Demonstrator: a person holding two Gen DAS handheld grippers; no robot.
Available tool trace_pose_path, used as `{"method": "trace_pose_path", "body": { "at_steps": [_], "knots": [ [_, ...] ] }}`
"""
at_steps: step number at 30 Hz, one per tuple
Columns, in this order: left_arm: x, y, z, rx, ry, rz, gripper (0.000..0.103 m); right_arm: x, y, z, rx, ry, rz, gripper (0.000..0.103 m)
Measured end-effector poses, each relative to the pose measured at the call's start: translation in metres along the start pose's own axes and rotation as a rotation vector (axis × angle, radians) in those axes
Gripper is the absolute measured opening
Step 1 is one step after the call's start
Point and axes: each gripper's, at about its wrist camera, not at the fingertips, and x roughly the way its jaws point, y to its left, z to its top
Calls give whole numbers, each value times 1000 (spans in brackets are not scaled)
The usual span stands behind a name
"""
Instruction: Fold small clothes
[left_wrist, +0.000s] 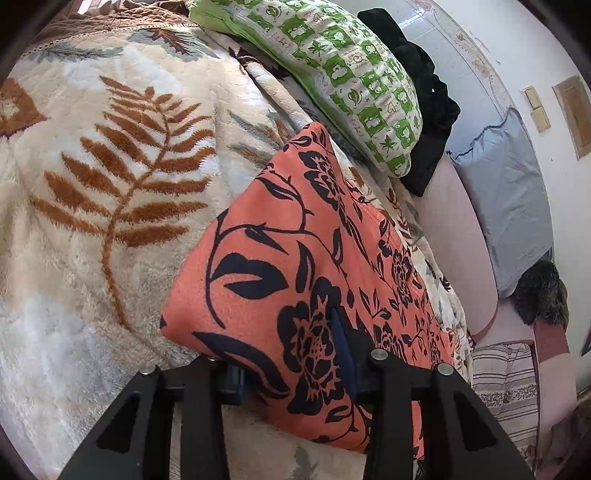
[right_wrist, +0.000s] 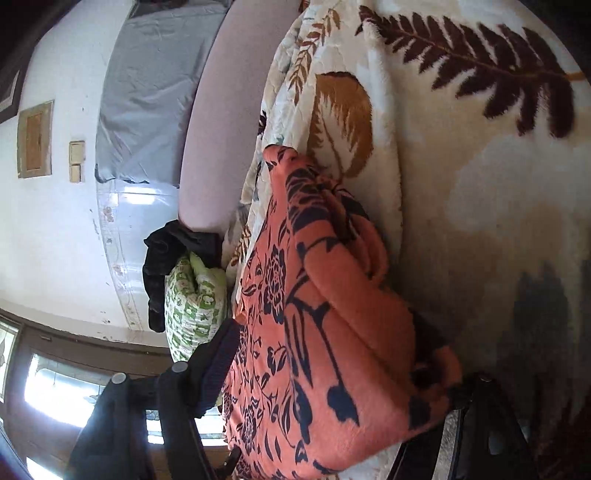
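Note:
An orange cloth with a black flower print (left_wrist: 295, 258) lies folded on a cream fleece blanket with fern leaves (left_wrist: 110, 166). My left gripper (left_wrist: 291, 365) is shut on the near edge of this cloth; one blue pad (left_wrist: 343, 354) shows on top and the other sits under the fabric. In the right wrist view the same cloth (right_wrist: 325, 314) is bunched between my right gripper's fingers (right_wrist: 332, 373), which are shut on it; the left finger (right_wrist: 218, 369) shows and the right one is mostly hidden by fabric.
A green and white patterned pillow (left_wrist: 351, 81) and a black garment (left_wrist: 424, 110) lie at the far side of the bed. A grey-blue pillow (left_wrist: 506, 199) leans on the wall beside a pink sheet (left_wrist: 454, 236). A window (right_wrist: 48, 387) is low left.

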Motion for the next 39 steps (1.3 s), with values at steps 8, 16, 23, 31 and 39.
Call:
{"method": "trace_pose_path", "body": {
  "at_steps": [8, 16, 23, 31, 39],
  "knots": [
    [8, -2, -1, 11, 0, 0, 49, 10, 23, -8, -159, -34, -177, 22],
    [-23, -14, -3, 74, -41, -37, 15, -17, 54, -34, -357, -122, -221, 18],
    [-88, -1, -35, 59, -1, -110, 14, -86, 54, -66, -396, -154, -197, 18],
    [-105, 32, -62, 26, 51, -32, 22, -113, -12, -79, -205, 31, -293, 26],
    [-94, 34, -56, -63, 22, -95, 64, -183, -18, -63, -75, -154, -349, 73]
  ]
}}
